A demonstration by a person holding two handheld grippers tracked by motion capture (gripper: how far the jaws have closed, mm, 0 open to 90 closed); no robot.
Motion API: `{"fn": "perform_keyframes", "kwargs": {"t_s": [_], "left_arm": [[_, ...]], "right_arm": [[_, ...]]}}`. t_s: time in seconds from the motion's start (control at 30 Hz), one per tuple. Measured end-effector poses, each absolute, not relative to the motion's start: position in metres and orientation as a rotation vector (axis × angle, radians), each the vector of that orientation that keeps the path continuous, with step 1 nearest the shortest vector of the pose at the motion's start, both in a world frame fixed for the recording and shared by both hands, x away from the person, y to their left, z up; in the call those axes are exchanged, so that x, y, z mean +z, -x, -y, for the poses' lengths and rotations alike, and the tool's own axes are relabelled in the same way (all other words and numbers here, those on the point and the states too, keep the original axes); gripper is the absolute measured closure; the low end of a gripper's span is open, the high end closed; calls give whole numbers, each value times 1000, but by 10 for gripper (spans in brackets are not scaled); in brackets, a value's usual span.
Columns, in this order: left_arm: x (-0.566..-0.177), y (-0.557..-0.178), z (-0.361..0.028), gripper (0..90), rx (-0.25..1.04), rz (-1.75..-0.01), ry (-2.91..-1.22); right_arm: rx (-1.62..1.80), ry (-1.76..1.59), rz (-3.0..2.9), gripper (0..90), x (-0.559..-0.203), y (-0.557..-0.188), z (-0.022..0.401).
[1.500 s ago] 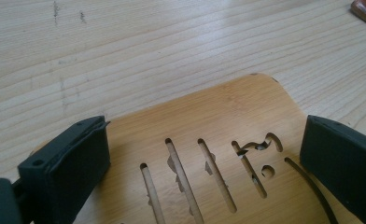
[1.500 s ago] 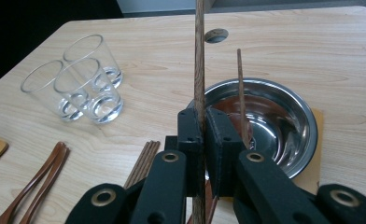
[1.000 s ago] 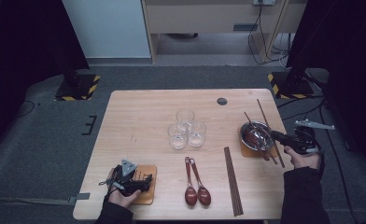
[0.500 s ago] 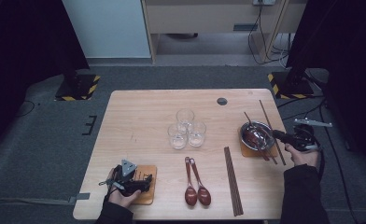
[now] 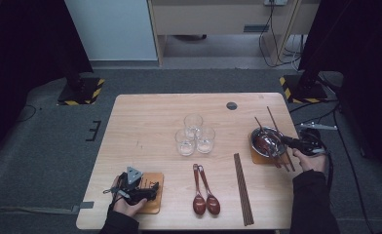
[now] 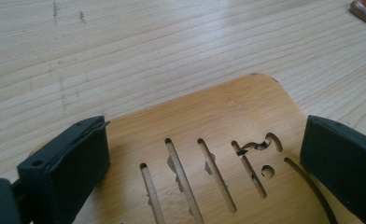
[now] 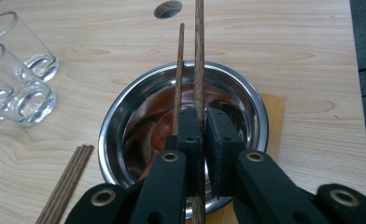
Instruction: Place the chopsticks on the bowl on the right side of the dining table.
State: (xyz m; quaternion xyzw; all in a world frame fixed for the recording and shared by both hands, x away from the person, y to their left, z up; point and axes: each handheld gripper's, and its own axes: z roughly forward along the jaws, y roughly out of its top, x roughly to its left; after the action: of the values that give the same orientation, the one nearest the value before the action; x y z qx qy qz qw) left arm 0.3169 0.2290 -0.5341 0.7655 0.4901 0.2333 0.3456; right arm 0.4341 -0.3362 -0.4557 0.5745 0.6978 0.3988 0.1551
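Chopstick [image 7: 199, 56]: dark wood, clamped between the closed fingers [image 7: 223, 135] of the right gripper [image 7: 203, 122], its shaft running out over the steel bowl [image 7: 120, 116]; a second chopstick [image 7: 179, 70] lies just beside it across the bowl. Bowl: at the bench's [image 5: 145, 122] right edge, standing on a wooden coaster [image 7: 275, 116]. Three clear glasses [image 5: 195, 134] cluster mid-bench. Further chopsticks [image 5: 243, 187] and two dark spoons [image 5: 203, 197] lie nearer the person. Left gripper [image 6: 204, 154] (near-left corner): fingers apart, astride a slotted wooden coaster [image 6: 209, 121], not clamping it.
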Motion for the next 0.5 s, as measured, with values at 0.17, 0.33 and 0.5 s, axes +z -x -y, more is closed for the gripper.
{"fn": "perform_keyframes", "kwargs": {"t_s": [0.17,0.33,0.5], "left_arm": [[-534,-317,-229,5,605,-1272,-1987],[-534,-317,-229,5,604,-1271,-1987],[-534,-317,-229,5,605,-1271,-1987]], "right_arm": [[1123,-1643,-2015,851,-460,-439,335],[1094,-1649,-2034,850,-464,-441,333],[1072,-1650,-2044,850,-467,-443,331]]}}
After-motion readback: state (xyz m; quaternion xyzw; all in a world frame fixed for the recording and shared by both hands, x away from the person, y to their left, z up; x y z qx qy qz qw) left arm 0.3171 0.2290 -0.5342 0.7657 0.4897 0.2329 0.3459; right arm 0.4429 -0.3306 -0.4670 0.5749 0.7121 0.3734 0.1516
